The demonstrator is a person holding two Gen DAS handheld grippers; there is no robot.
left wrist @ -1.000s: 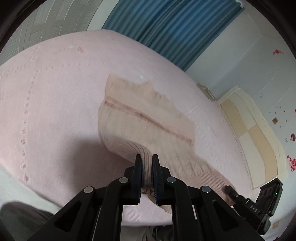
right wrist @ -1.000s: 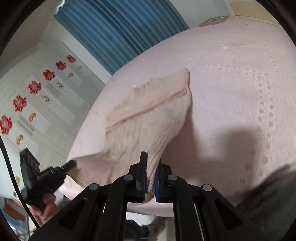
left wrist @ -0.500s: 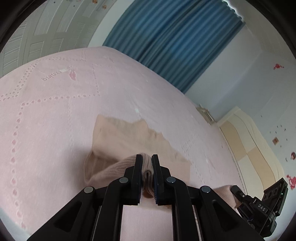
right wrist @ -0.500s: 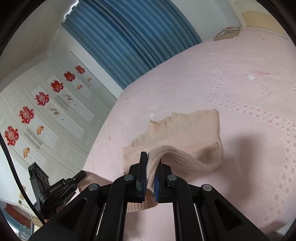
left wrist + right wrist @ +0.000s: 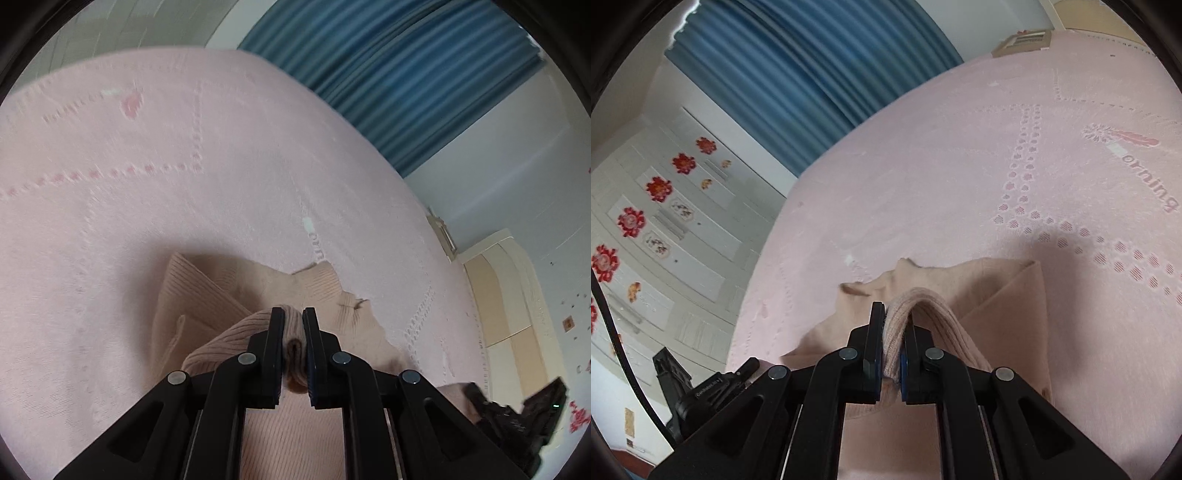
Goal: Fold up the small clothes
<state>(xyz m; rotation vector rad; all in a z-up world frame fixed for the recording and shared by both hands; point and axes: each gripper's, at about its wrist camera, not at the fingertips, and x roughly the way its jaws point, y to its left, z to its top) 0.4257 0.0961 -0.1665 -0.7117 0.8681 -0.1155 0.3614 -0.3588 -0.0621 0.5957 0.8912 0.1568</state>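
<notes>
Claws [image 5: 293, 321] [image 5: 894, 317] both pinch beige knit top [image 5: 207, 295] over bedspread [image 5: 147, 206]

The left gripper [image 5: 293, 326] pinches a fold of the beige ribbed garment [image 5: 207, 299] above the pink bedspread [image 5: 147, 206].

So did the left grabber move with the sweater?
Yes. The left gripper, shut on the beige sweater, carried its edge forward across the pink bedspread, toward the blue curtain.
</notes>
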